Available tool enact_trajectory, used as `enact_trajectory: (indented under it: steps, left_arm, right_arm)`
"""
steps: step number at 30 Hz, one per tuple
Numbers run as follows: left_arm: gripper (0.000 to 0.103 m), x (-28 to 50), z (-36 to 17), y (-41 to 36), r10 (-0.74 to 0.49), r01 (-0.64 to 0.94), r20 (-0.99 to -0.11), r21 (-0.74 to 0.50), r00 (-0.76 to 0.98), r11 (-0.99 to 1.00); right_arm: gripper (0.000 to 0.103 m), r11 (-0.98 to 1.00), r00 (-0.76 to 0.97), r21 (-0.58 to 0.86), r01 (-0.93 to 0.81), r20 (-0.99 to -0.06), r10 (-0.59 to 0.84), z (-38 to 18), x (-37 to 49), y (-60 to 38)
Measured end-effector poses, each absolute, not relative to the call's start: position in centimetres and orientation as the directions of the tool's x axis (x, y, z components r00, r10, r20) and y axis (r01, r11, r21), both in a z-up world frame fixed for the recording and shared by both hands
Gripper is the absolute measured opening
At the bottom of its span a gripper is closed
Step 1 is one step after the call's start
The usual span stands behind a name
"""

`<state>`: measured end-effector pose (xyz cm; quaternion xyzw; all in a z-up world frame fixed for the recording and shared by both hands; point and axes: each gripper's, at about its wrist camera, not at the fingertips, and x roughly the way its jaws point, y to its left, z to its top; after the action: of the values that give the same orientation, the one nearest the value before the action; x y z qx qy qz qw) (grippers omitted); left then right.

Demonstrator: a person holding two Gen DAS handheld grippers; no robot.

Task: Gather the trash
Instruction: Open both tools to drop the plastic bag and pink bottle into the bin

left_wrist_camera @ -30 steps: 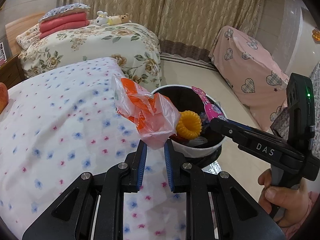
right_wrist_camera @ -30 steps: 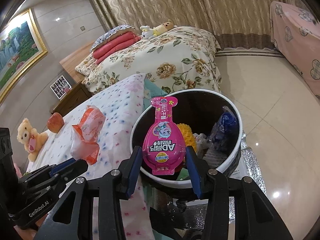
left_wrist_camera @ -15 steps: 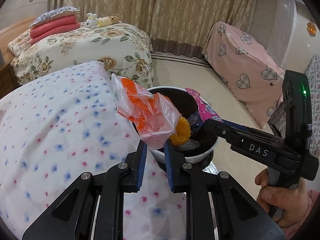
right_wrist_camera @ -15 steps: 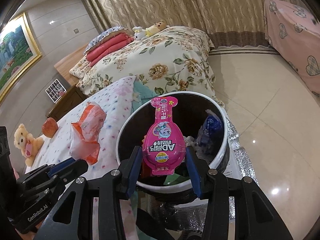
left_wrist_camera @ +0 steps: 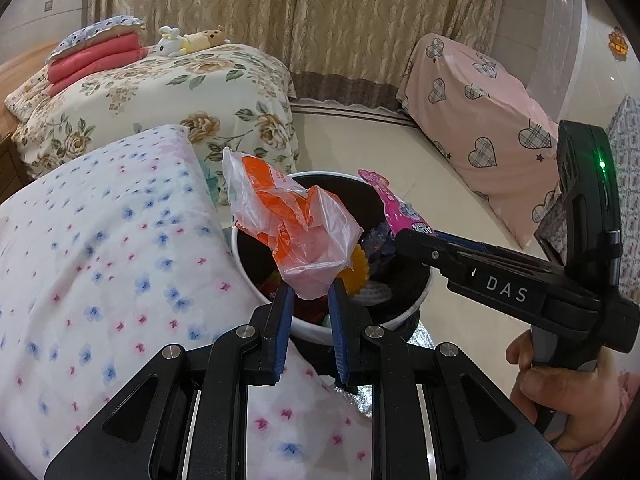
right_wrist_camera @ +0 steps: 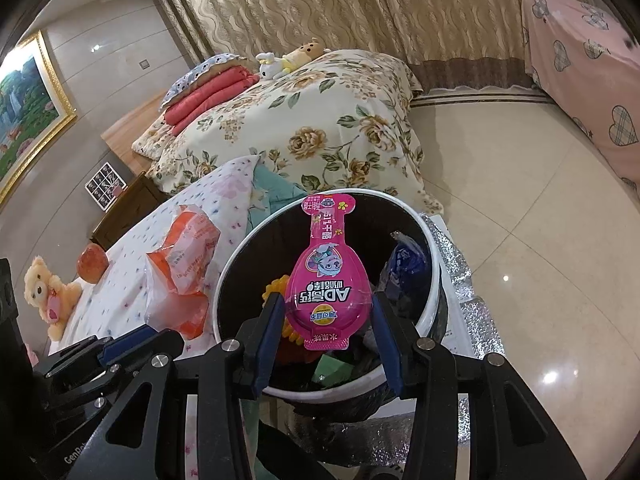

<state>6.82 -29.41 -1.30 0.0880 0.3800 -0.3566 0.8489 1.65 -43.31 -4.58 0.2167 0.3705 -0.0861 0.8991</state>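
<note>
**Two pieces over the bin, neither dropped yet**

Pink egg-shaped snack pack with a cartoon print and a long neck tab: clamped by its wide lower body between the blue pads of the right claw, standing upright. From the right wrist view it sits over the mouth of the round white-rimmed bin with a black liner. Looks ready to release.

Crumpled clear plastic bag with orange printing: pinched at its lower tip by the left claw, jaws nearly together on the thin film. Bag body leans up and left; it overlaps the bin's near-left rim, so I judge it at the edge of the opening rather than fully over it. Probably needs a bit more travel toward the centre before letting go.

Already in the bin: a yellow ridged ring-shaped item, a blue crinkled wrapper, some red and green scraps lower down. So part of the collection is done.

Left to do: both drops. After that, whatever else counts as trash on the bed with the white flower-print sheet. Only a red apple and a small tan teddy bear show there; the bear is likely not trash, the apple I can't call. No other loose wrappers visible on the sheet or on the tiled floor, though much of the bed is out of view.

Risk: the light film bag may cling to the pads or drift onto the rim.
</note>
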Motion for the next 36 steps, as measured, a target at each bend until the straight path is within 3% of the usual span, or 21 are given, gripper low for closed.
enact_trajectory:
  steps: [36]
  left_arm:
    - [0.017, 8.2, -2.2, -31.5, -0.521, 0.672, -0.736, -0.123, 0.432, 0.73]
  right_arm:
    - [0.045, 0.875, 0.694, 0.35, 0.335, -0.72, 0.022, -5.4, 3.2, -44.8]
